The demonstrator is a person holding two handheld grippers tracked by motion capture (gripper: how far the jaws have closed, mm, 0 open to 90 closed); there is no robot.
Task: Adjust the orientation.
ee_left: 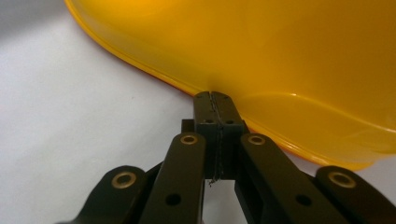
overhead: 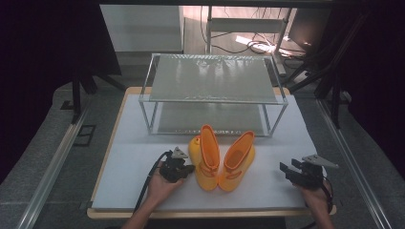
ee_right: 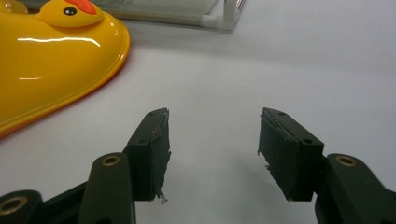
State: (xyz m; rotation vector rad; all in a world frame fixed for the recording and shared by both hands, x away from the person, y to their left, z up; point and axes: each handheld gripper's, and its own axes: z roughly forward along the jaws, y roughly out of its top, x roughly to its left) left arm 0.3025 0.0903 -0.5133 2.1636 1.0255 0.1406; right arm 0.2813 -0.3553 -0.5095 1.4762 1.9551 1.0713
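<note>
Two yellow rubber boots stand side by side on the white mat point(overhead: 129, 162): the left boot point(overhead: 208, 160) and the right boot point(overhead: 237, 161). My left gripper point(overhead: 190, 168) is at the left boot's lower left side. In the left gripper view its jaws are pressed together with nothing between them, and the left gripper point(ee_left: 215, 95) touches the rim of the yellow boot point(ee_left: 289, 56) with its tips. My right gripper point(overhead: 288, 168) rests to the right of the boots, apart from them. The right gripper point(ee_right: 212, 140) is open over bare mat, with a boot toe point(ee_right: 51, 60) bearing a duck face at upper left.
A two-tier metal-framed rack point(overhead: 212, 78) with grey shelves stands behind the boots, its front legs on the mat. The mat lies on a wooden board point(overhead: 102, 212); grey carpeted surface and metal rails flank it. A rack foot point(ee_right: 229, 14) shows ahead of the right gripper.
</note>
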